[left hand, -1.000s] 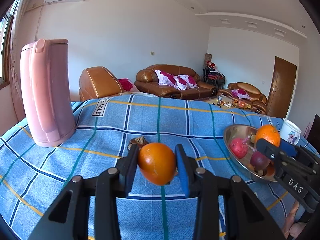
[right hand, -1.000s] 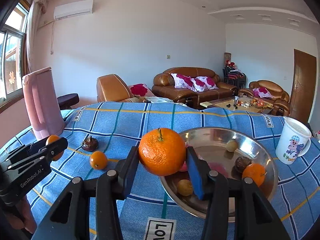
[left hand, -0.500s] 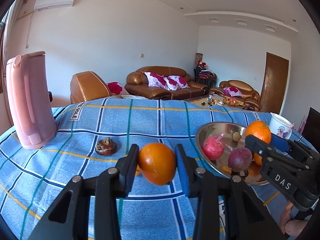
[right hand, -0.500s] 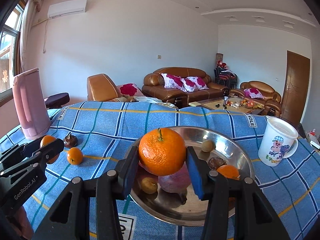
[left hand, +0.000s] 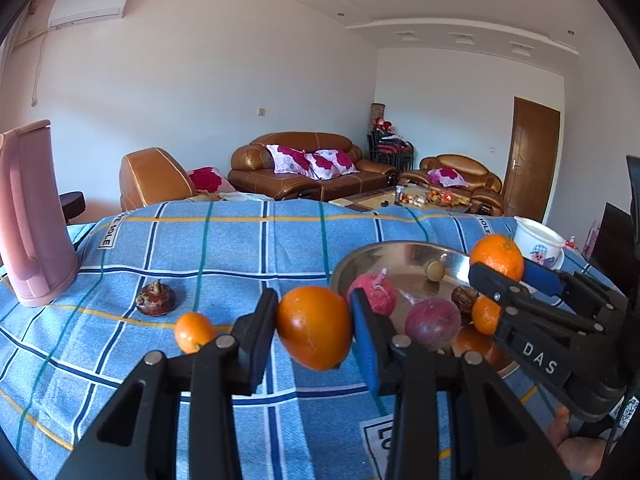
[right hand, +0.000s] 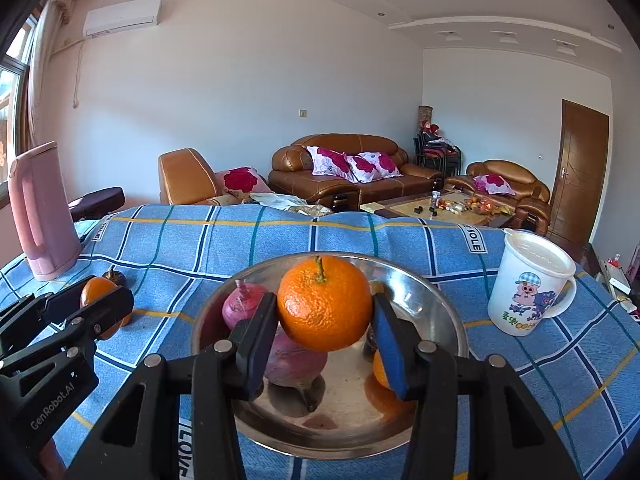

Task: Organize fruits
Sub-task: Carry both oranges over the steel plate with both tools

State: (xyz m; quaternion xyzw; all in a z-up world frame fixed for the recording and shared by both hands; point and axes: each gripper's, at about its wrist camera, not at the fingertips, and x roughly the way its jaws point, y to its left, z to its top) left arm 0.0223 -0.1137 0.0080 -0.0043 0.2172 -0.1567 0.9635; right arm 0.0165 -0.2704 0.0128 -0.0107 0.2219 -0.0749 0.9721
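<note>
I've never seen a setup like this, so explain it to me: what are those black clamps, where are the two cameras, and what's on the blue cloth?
No robot here: a person holds two hand-held grippers, each with a camera looking along its fingers. The left gripper clamps a smooth orange fruit; the right gripper clamps a stemmed orange above the metal bowl of fruit. On the cloth: a pink jug, white mug, small orange, brown fruit.
</note>
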